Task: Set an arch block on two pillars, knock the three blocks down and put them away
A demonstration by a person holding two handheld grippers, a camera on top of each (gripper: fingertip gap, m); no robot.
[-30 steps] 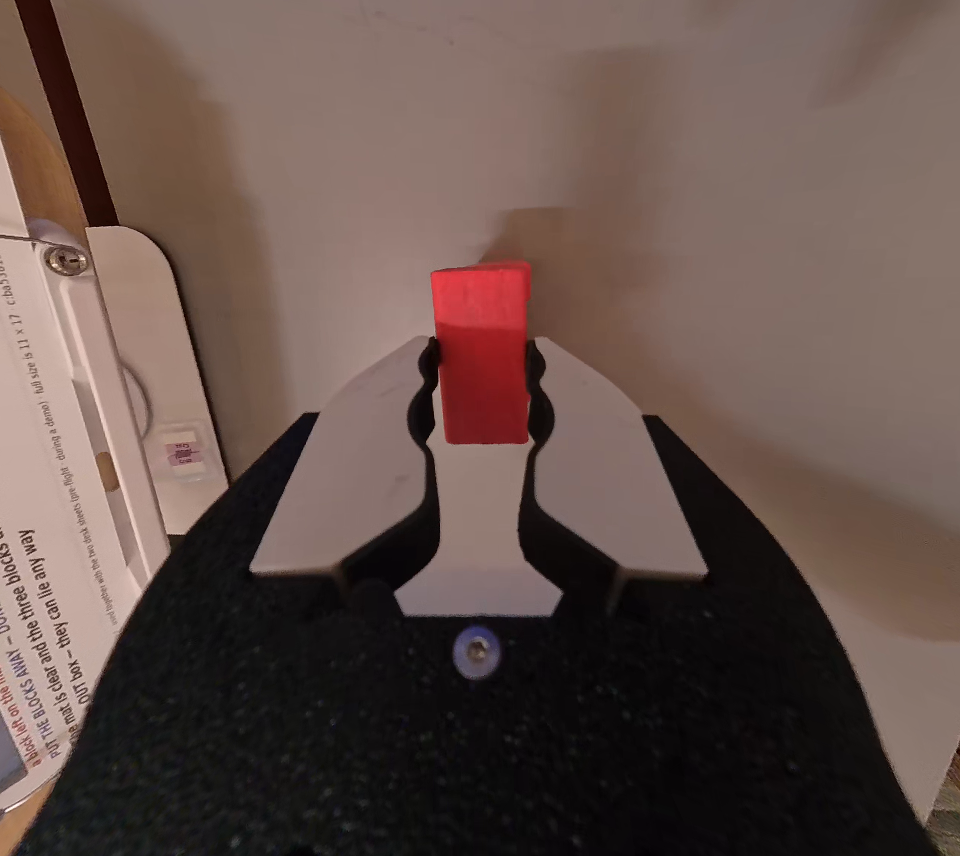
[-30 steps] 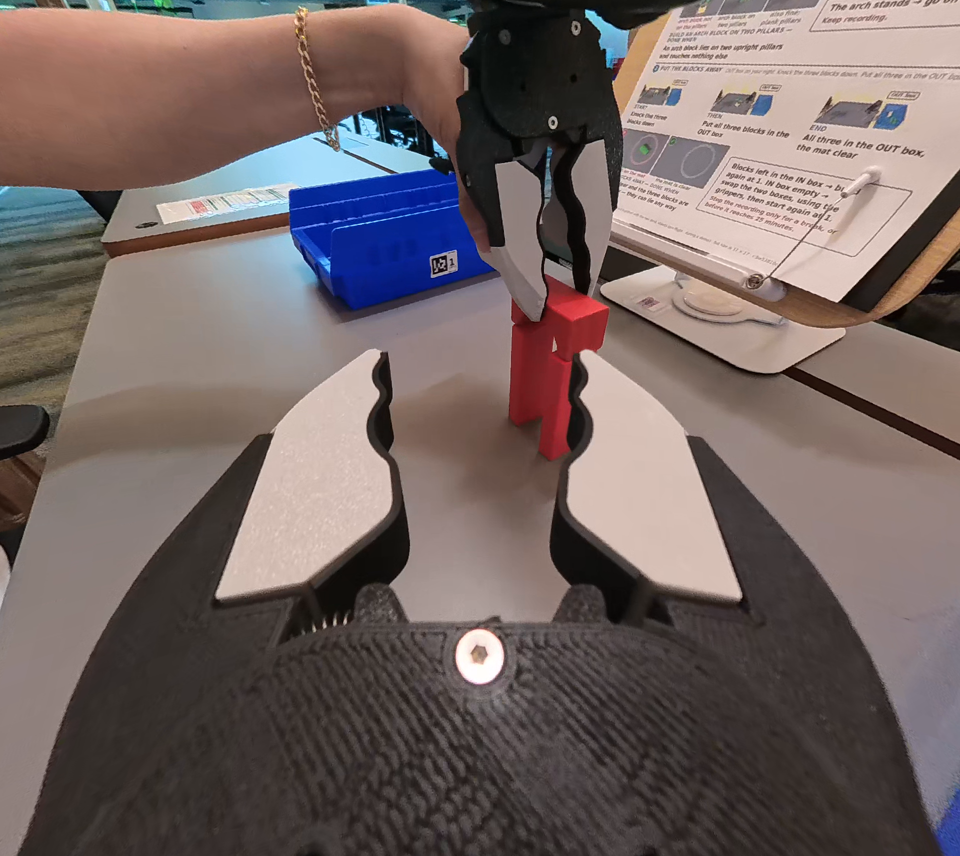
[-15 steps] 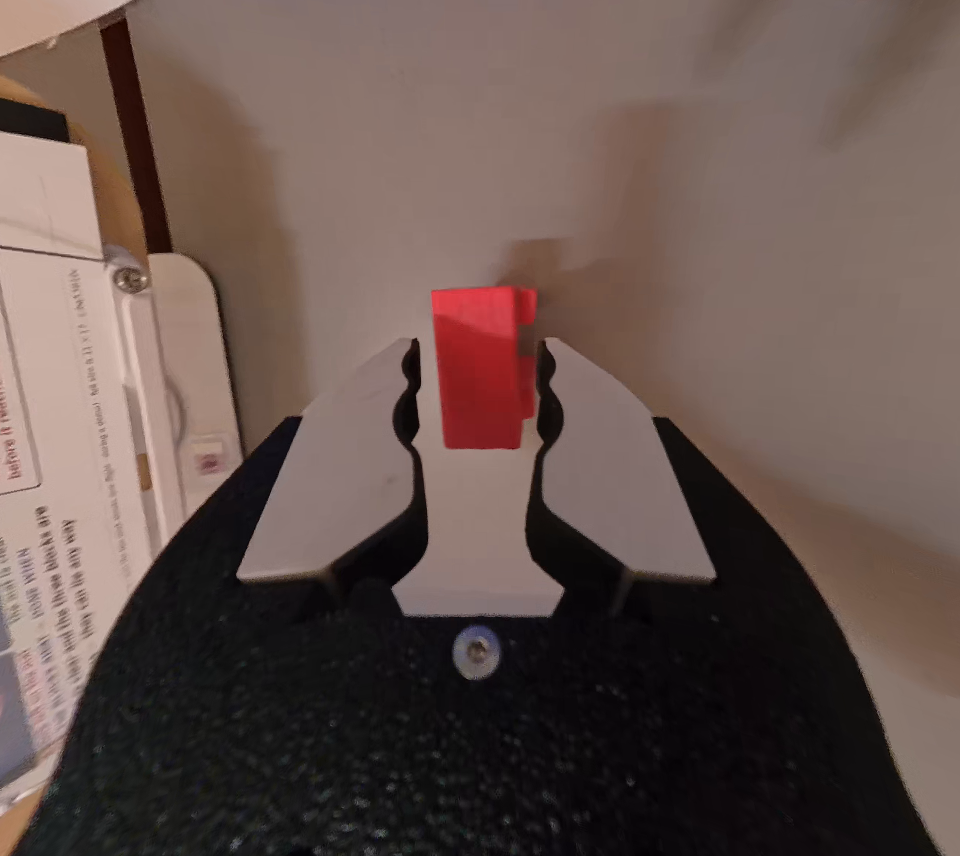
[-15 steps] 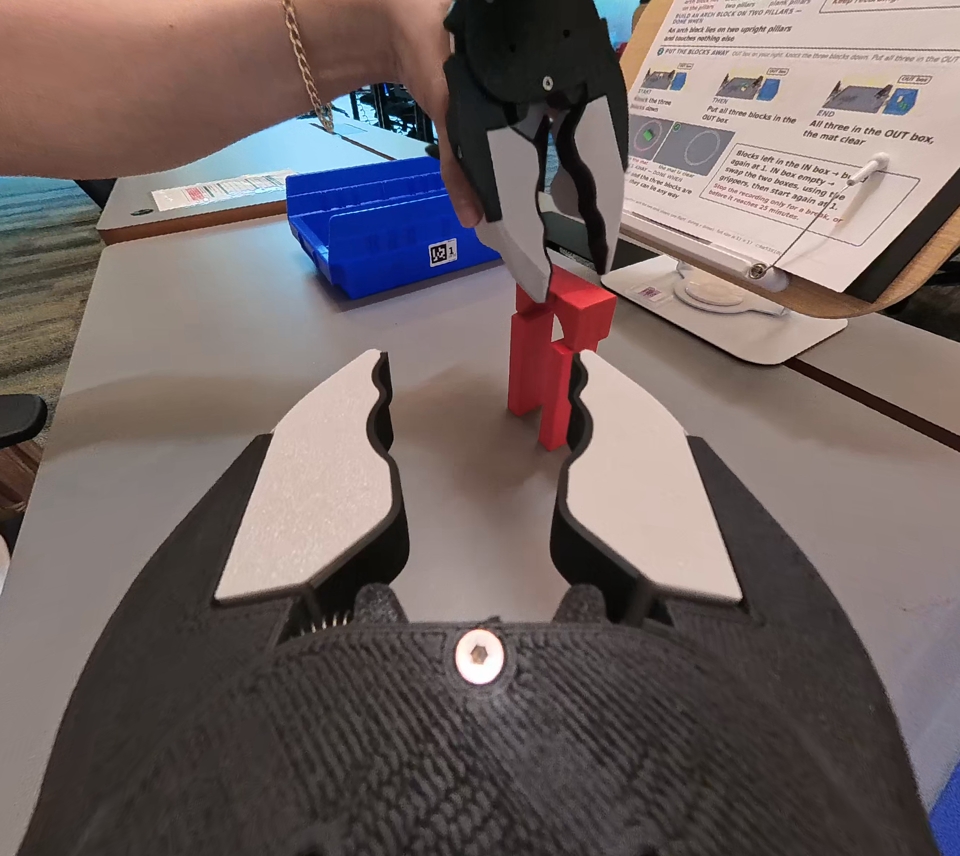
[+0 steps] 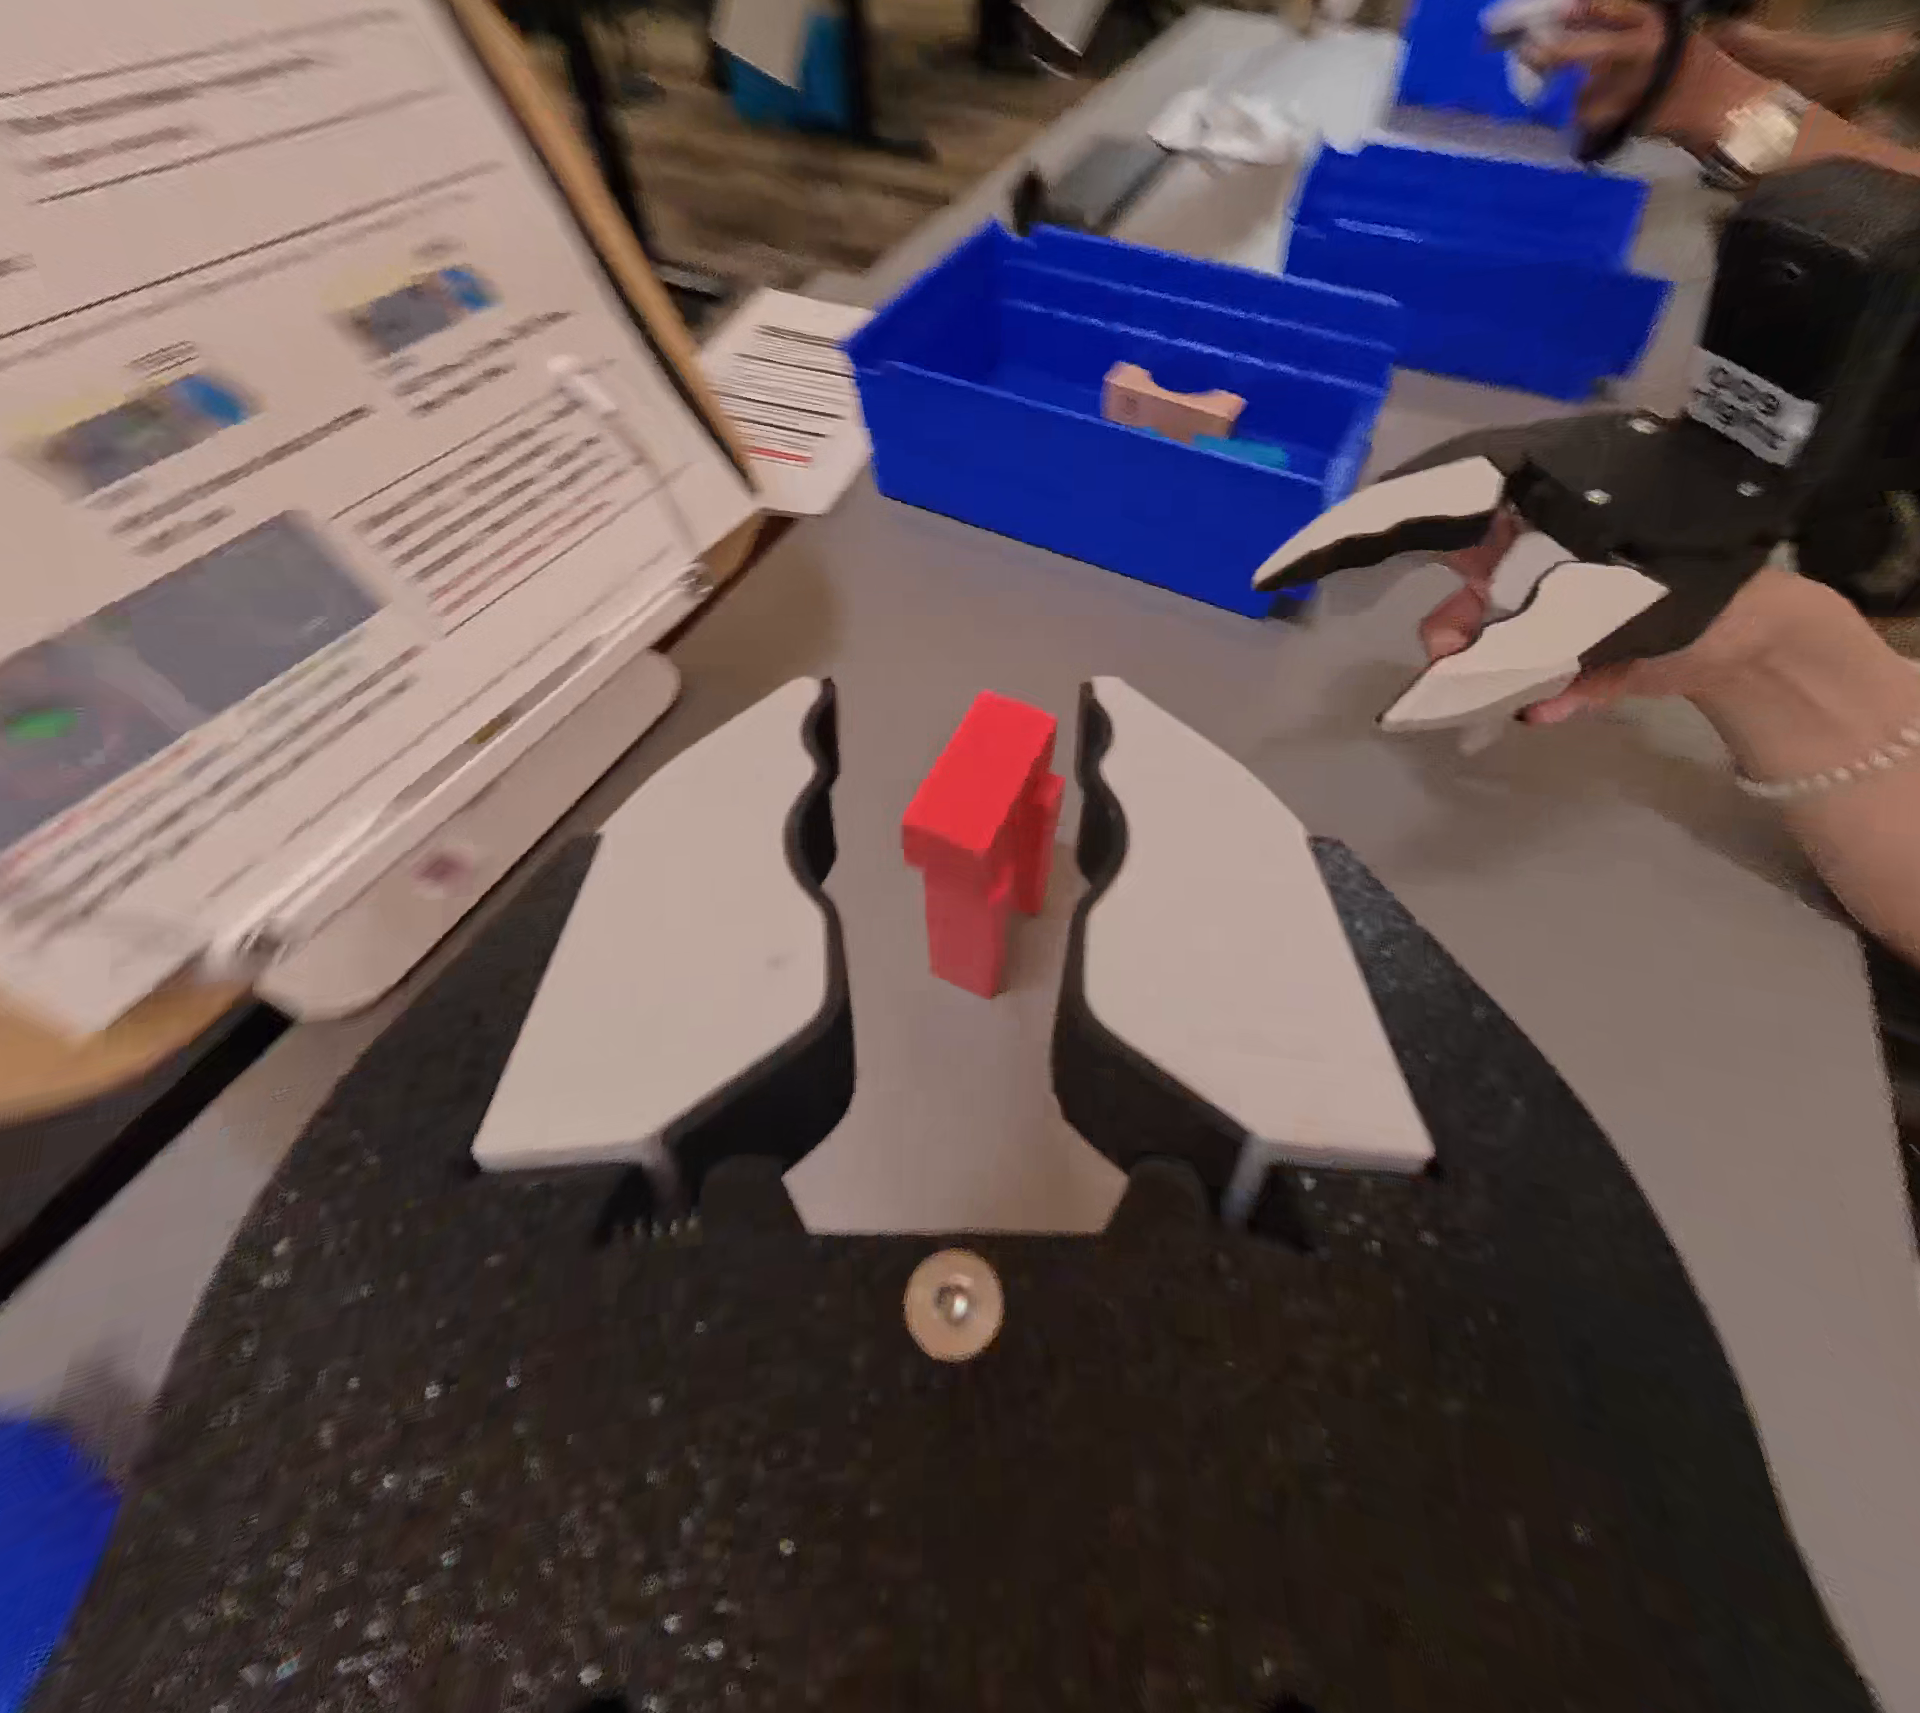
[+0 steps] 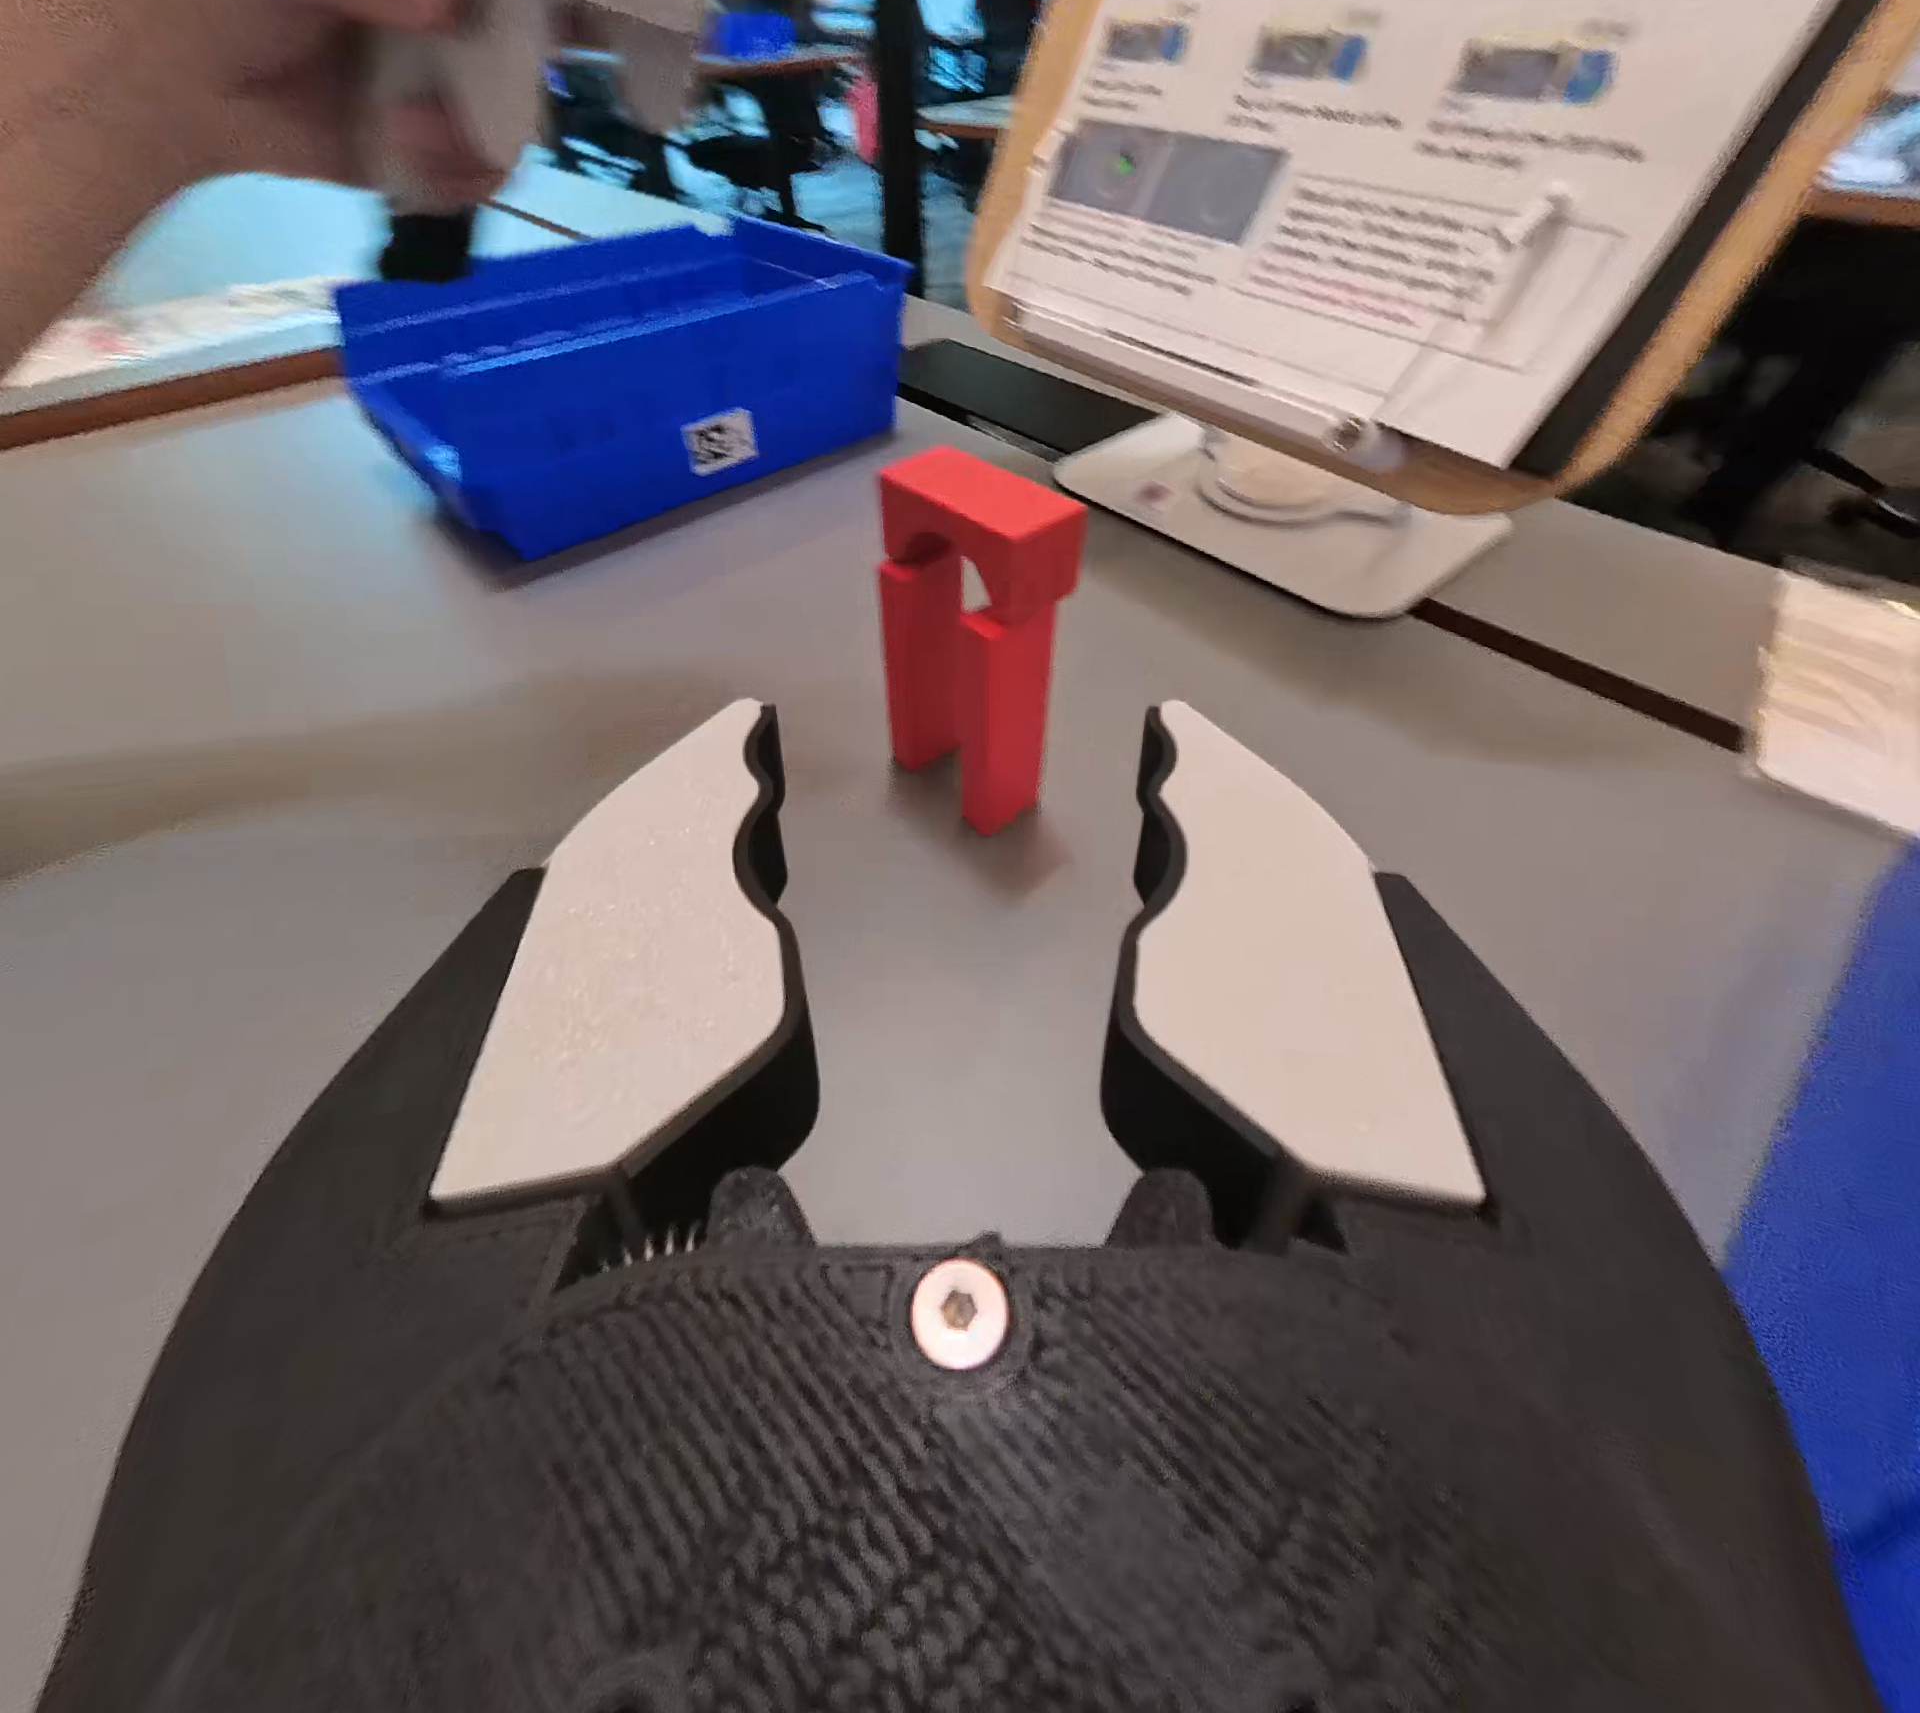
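Here, three red blocks (image 6: pixel 971 624) stacked, two gripper (image 6: pixel 961 780) units apart.

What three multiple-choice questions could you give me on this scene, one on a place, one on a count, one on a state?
1. The red arch block sits:
A. across two upright red pillars
B. on a green plate
C. on its side

2. Red blocks in the stack:
A. two
B. three
C. five

3. The right gripper is:
A. open and empty
B. shut on a block
C. shut on nothing

Answers: 1 A, the arch bridges both pillar tops. 2 B, two pillars plus the arch. 3 A, its fingers stand apart, touching nothing.
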